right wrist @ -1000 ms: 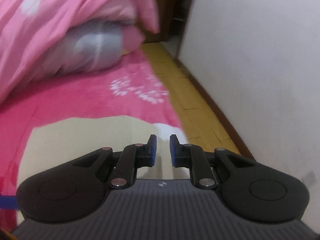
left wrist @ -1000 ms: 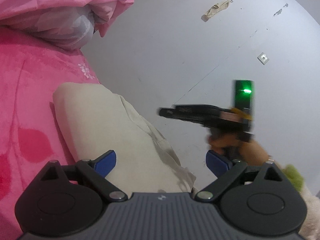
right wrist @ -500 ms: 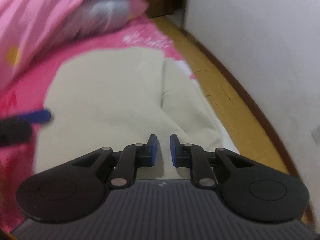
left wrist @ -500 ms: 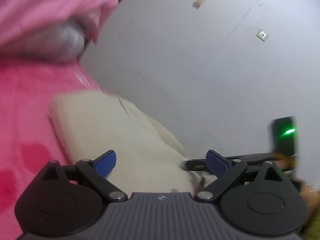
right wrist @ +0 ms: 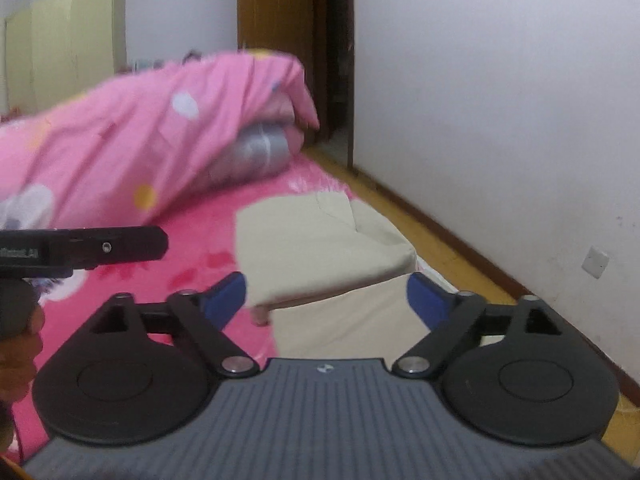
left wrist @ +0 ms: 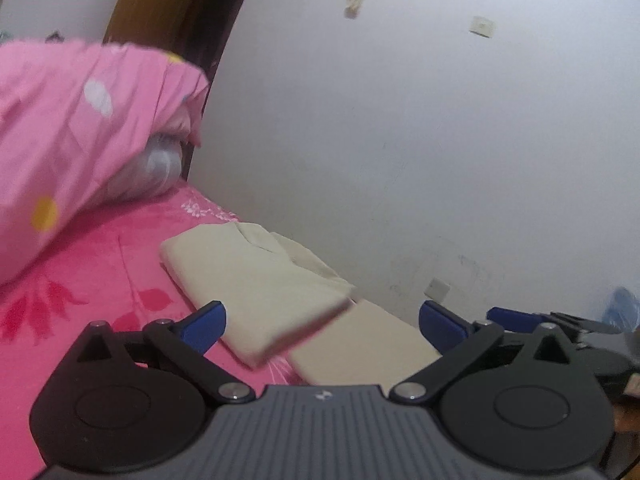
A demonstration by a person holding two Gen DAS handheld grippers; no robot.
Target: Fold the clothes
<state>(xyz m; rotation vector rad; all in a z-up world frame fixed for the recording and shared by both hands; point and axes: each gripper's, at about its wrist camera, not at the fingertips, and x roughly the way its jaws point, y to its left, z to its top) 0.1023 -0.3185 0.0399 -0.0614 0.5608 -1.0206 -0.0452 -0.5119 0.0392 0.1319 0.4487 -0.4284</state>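
A cream garment (left wrist: 260,280) lies on the pink bed sheet (left wrist: 100,280) near the bed's wall-side edge, its upper part folded over a longer lower layer (right wrist: 360,320). My left gripper (left wrist: 320,320) hangs above and behind the near end, jaws opening, nothing held between them. My right gripper (right wrist: 326,294) is also drawn back over the garment (right wrist: 312,248), jaws opening wide, pads clear of the cloth. The left gripper's black body (right wrist: 100,246) shows at the left of the right wrist view.
A bunched pink quilt (right wrist: 140,140) with a grey pillow under it covers the far side of the bed. A white wall and a strip of wooden floor (right wrist: 420,216) run along the right. A brown door frame (right wrist: 288,40) stands behind.
Both grippers pulled back and up from the garment. The right jaws went from nearly shut to wide open. The garment now lies with its upper part folded over.
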